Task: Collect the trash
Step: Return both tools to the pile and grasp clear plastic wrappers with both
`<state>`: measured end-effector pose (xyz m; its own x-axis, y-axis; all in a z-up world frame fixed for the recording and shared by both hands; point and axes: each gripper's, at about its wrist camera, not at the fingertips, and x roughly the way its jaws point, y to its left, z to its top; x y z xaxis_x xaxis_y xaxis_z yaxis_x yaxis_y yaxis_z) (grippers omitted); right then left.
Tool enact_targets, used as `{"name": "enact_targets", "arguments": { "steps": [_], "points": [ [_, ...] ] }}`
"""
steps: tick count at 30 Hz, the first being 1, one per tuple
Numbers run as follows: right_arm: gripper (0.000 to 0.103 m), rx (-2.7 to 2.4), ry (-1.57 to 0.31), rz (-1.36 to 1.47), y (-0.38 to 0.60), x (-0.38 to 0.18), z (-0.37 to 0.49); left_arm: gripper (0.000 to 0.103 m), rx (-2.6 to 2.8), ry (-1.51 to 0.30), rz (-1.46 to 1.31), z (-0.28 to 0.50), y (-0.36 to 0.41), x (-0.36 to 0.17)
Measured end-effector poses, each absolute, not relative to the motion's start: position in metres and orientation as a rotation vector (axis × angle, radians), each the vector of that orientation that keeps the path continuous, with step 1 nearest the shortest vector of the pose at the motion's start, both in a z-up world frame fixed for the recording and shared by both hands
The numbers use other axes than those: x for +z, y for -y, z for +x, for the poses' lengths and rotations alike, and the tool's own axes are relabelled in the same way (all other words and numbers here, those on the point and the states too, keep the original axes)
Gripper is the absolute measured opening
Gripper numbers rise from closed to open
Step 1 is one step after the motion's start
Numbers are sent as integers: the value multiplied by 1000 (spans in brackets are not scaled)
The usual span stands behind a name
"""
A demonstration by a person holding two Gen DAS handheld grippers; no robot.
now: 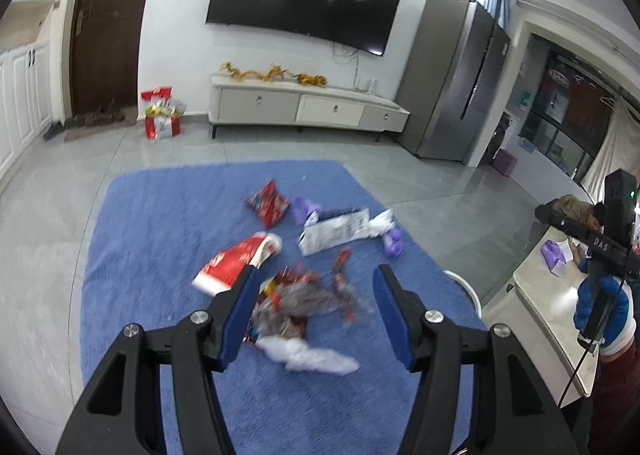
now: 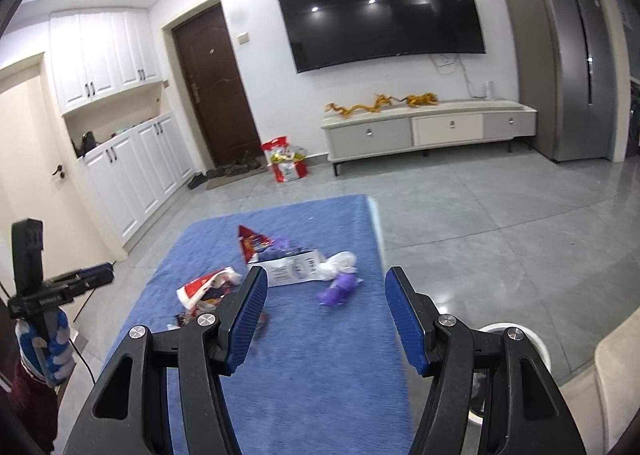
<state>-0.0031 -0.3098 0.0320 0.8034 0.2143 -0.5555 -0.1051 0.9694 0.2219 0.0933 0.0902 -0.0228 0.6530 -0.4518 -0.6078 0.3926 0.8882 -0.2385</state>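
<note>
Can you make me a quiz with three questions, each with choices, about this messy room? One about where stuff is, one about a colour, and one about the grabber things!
1. Where does the trash lie?
A. on the rug
B. on the TV cabinet
C. inside the fridge

2. What colour is the rug?
A. green
B. blue
C. yellow

3. How is the right gripper?
A. shut on a wrapper
B. shut on a cup
C. open and empty

Answers:
1. A, the wrappers and tissues sit scattered on the rug.
2. B, the rug is blue all over.
3. C, its blue pads stand apart with only rug showing between them.
</note>
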Motion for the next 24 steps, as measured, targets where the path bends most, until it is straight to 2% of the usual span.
{"name": "enact_targets", "arguments": {
  "steps": [16,24],
  "points": [
    [61,238,-779,144,254,-28,31,57,-435,-912,-95,112,-59,-126],
    [61,288,-868,129,232,-64,51,57,-399,-966,-100,123,-49,-148]
  ]
}}
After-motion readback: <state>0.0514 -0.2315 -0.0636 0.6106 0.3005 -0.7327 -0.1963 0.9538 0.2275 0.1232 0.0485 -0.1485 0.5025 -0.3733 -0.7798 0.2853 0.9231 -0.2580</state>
